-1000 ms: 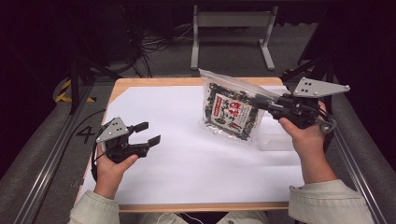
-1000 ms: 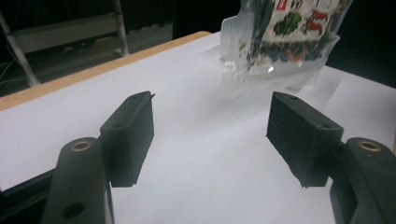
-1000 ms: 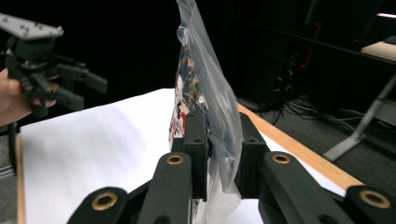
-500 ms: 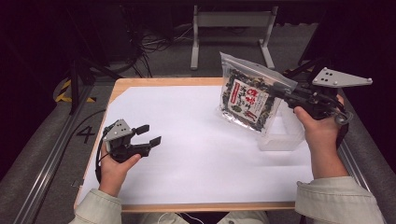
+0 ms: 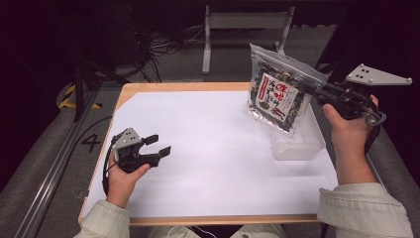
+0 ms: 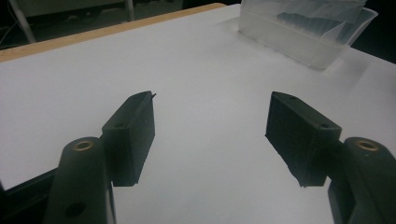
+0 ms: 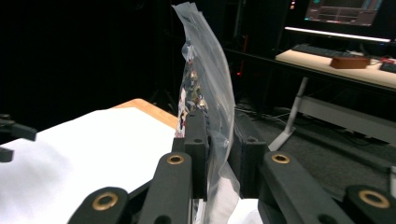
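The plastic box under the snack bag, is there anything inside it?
The clear plastic box looks empty where it shows in the high view. The snack bag, held by the right hand-held gripper, hangs in front of its far part, hiding that.

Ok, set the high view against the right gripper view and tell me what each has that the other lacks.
High view alone: the printed front of the snack bag, a clear plastic container on the white sheet beneath it, and both hands, with the left gripper open and holding nothing.

Right gripper view alone: the bag edge-on, its film pinched between the right gripper pads, plus a desk with a monitor and a keyboard behind.

Shared: the bag lifted off the table, held by the right gripper.
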`<state>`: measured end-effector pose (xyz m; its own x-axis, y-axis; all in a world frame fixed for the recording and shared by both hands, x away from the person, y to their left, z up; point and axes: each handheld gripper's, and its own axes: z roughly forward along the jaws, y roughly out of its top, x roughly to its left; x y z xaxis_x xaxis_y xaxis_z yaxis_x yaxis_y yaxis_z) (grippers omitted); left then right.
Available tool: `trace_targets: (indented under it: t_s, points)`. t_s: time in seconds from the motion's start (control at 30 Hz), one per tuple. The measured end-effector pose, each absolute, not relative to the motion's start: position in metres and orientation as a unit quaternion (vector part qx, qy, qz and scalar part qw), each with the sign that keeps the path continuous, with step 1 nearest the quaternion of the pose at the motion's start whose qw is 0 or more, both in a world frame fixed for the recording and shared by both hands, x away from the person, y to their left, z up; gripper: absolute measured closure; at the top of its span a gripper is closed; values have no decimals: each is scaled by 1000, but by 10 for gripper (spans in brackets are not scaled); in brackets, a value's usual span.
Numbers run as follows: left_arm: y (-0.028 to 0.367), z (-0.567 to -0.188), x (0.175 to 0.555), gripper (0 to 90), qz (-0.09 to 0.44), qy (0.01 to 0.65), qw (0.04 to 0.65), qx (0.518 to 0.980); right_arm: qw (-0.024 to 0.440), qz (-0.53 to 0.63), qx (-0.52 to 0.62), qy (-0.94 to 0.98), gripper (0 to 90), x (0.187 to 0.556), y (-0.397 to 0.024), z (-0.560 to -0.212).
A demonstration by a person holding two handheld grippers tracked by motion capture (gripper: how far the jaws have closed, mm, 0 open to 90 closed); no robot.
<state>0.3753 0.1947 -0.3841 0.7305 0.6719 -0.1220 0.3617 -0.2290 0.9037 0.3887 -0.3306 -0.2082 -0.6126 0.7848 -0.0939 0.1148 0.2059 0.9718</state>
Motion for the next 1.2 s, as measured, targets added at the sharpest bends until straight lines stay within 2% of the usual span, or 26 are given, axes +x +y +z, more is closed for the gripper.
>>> trace_targets:
  t_s: [0.4, 1.2]
  points:
    - [195, -387, 377, 338, 142, 339, 521, 771, 345, 541, 342, 687, 787, 393, -349, -207]
    - [191, -389, 376, 351, 137, 335, 515, 777, 376, 523, 378, 665, 787, 398, -381, -216]
